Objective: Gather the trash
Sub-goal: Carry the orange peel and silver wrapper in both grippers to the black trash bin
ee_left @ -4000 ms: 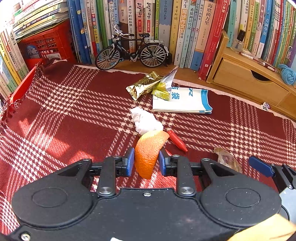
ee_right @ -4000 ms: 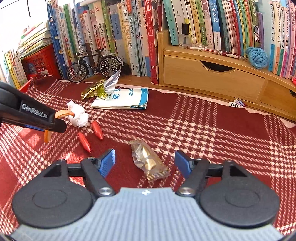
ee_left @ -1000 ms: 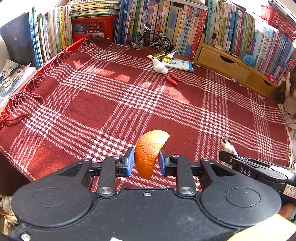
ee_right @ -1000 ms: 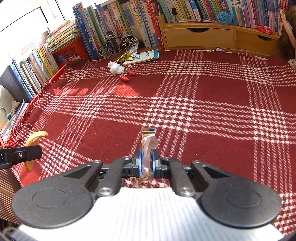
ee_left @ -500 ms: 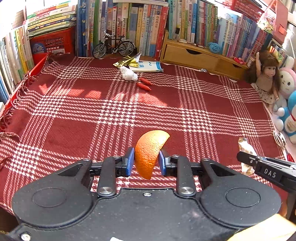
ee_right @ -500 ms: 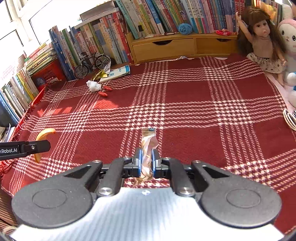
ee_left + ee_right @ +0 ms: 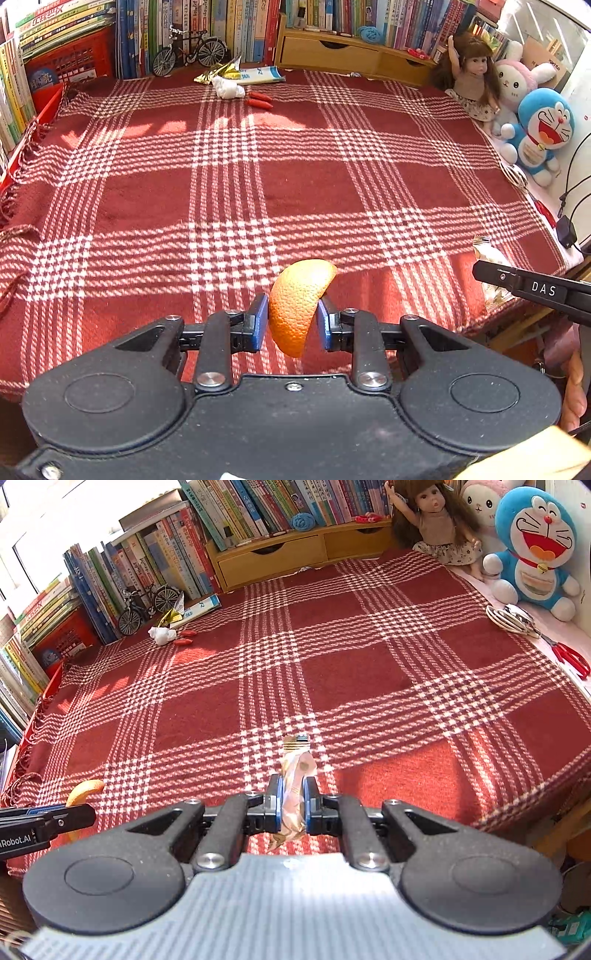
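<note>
My left gripper is shut on a curved piece of orange peel, held above the near edge of the red plaid blanket. My right gripper is shut on a crinkled clear snack wrapper. In the right wrist view the orange peel shows at the far left by the left gripper's finger. The snack wrapper appears at the right of the left wrist view. Far back lie a white tissue wad, a gold foil wrapper and two red pieces.
Books line the back and left. A model bicycle, a wooden drawer shelf and a booklet stand at the back. A doll and plush toys sit at the right, with red scissors and cables.
Both grippers have pulled back from the bookshelf and swung right, each still holding its piece. The doll and plush toys have come further into view.
</note>
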Demonstrator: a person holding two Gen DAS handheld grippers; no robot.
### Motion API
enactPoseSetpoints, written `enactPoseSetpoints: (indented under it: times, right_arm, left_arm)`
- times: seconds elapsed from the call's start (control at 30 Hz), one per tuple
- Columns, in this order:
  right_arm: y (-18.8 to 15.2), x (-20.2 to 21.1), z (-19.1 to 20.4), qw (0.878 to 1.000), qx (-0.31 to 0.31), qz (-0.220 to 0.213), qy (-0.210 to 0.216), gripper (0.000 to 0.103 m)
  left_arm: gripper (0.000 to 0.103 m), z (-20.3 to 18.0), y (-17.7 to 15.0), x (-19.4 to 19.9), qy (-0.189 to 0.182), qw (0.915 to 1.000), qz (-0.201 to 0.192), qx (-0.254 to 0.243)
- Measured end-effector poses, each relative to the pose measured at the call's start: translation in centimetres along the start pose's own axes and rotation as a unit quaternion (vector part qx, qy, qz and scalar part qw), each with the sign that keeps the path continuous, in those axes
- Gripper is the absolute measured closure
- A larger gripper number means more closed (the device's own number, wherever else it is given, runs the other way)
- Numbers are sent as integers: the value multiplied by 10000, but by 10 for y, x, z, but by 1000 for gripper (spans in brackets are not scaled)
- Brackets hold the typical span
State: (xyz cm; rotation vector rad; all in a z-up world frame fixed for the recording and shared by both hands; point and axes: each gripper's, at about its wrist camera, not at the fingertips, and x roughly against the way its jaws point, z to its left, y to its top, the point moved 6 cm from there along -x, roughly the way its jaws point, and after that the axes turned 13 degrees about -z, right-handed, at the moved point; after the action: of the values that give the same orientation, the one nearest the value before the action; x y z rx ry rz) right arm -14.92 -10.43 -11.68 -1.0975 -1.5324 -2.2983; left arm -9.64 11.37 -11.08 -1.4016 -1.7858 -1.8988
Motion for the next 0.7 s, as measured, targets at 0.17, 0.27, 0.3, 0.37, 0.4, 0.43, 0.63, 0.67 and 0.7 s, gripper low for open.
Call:
enactPoseSetpoints:
  times: [0.17, 0.27, 0.3, 0.37, 0.4, 0.43, 0.63, 0.67, 0.7]
  right_arm:
    - [-43, 16, 4, 9995, -137, 259, 117, 88]
    - [-67, 20, 7, 9987, -160, 442, 180, 88]
    - [-76, 21, 9, 9984, -156, 504, 216, 87]
    - [-91, 21, 11, 9978, -130, 607, 250, 87]
    - [-101, 20, 13, 9972, -119, 692, 266, 87]
    - [-110, 19, 15, 9965, -100, 787, 273, 87]
    - [-160, 5, 23, 9919, -58, 1222, 345, 86]
    - [-166, 2, 24, 9911, -62, 1283, 335, 86]
    - [-174, -3, 24, 9901, -73, 1364, 314, 86]
  left_arm:
    - [77, 2, -44, 5, -18, 9995, 328, -25]
    - [77, 4, -68, 5, 32, 9987, 501, -90]
    - [77, 4, -77, 3, 38, 9983, 568, -106]
    - [77, 5, -93, 0, 58, 9975, 696, -134]
    - [77, 6, -100, -2, 71, 9970, 761, -141]
    - [77, 7, -109, -5, 93, 9962, 851, -144]
    - [77, 14, -158, -30, 209, 9901, 1375, -208]
    - [77, 15, -167, -35, 224, 9887, 1471, -200]
    - [77, 17, -176, -40, 234, 9872, 1566, -188]
